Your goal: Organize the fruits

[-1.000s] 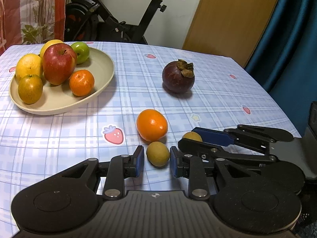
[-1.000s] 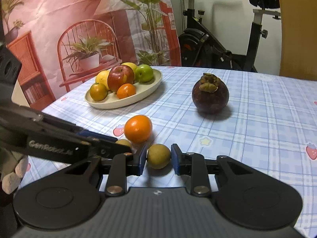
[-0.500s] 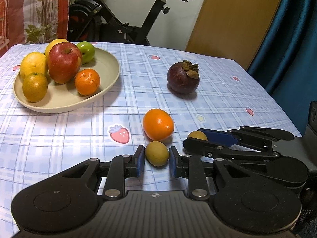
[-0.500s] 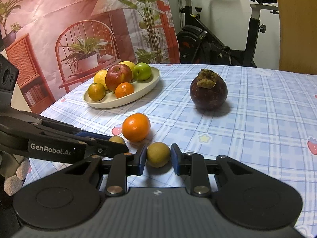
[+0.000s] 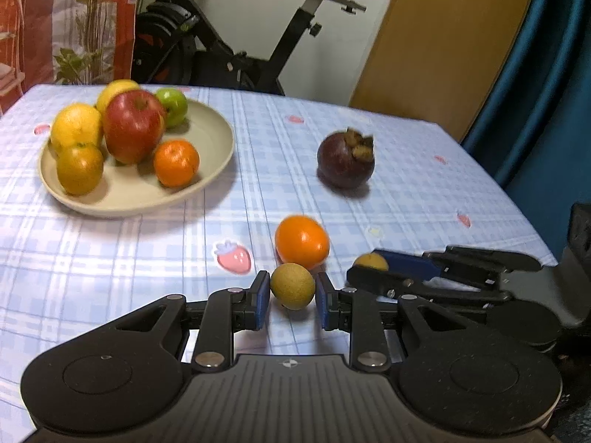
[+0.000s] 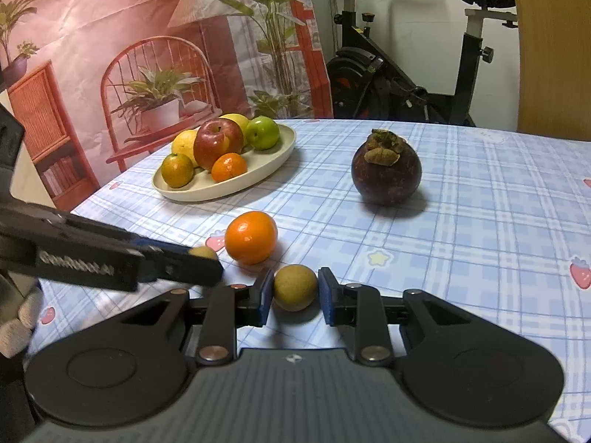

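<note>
A small brown-yellow round fruit (image 5: 291, 289) sits between the blue pads of my left gripper (image 5: 292, 285), which is shut on it just in front of a loose orange (image 5: 301, 241). My right gripper (image 6: 295, 289) is shut on a second small brown-yellow fruit (image 6: 295, 284) low over the cloth. Each gripper shows in the other's view: the right gripper (image 5: 364, 269) at the right, the left gripper (image 6: 207, 262) at the left. A dark purple mangosteen (image 5: 346, 160) (image 6: 386, 171) stands further back. The beige plate (image 5: 218, 140) (image 6: 284, 151) holds several fruits, among them a red apple (image 5: 133, 125).
The table carries a blue checked cloth (image 5: 110, 258) with strawberry prints. An exercise bike (image 5: 229, 55) stands behind the table, beside a wooden door (image 5: 443, 37) and a blue curtain (image 5: 546, 92). A printed backdrop (image 6: 110, 55) hangs at the left. A gloved hand (image 6: 14, 325) shows at the left edge.
The left gripper's pads have closed onto its small fruit, and it has drawn slightly left and up as the right wrist view shows it. The right gripper keeps its grip and place.
</note>
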Tool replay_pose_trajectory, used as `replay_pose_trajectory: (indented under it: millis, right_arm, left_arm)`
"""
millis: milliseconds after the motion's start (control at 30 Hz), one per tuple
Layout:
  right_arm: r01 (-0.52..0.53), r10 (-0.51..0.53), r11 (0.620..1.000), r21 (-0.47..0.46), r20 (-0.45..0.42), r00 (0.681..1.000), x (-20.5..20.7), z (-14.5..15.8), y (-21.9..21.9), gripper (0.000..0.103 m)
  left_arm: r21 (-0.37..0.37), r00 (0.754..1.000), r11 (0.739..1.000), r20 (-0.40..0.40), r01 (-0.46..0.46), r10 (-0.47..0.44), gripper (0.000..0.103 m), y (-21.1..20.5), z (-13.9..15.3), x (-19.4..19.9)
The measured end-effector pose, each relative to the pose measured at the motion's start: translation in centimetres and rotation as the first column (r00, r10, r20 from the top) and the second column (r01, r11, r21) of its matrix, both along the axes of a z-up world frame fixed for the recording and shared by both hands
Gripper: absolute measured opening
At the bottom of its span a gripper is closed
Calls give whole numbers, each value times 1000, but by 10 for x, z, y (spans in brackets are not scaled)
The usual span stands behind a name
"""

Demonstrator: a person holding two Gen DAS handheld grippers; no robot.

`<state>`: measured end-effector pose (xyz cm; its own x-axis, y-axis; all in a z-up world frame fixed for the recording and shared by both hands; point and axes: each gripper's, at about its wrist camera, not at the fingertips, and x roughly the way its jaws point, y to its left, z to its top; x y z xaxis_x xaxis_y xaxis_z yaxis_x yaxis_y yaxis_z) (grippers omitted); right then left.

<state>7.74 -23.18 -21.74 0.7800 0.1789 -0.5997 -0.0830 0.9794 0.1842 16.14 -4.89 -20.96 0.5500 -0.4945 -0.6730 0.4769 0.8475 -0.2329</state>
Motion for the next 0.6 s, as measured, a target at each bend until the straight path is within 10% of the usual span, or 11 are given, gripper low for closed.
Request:
replay_pose_trajectory:
  millis: [600]
  right_arm:
    - [3, 6, 998, -56, 167, 986, -8, 106, 13, 28]
  left_arm:
    - [-173, 980, 983, 175, -66, 96, 28, 63, 103, 4]
